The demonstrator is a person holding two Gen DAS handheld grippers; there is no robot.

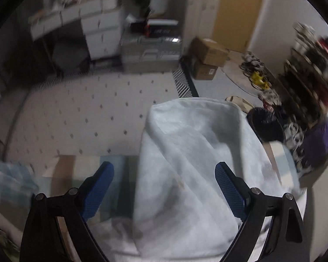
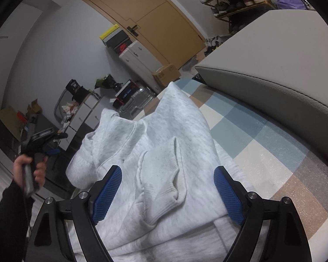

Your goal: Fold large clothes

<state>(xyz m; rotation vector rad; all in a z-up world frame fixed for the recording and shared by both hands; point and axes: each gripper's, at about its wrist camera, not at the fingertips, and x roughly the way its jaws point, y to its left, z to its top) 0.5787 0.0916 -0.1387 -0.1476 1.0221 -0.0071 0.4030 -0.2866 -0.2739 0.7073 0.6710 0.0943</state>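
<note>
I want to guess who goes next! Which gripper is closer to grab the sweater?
Probably right. The right gripper hangs open just above the sweater; the left gripper is off beside the bed.

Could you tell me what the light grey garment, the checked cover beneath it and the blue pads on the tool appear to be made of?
Light grey garment: soft knit, probably cotton fleece; matte, heathered, with ribbed cuff. Checked cover: looks like woven or short-pile textile, slightly speckled, matte. Blue pads on the right tool: likely moulded rubber or plastic, with a fine gridded texture.
</note>
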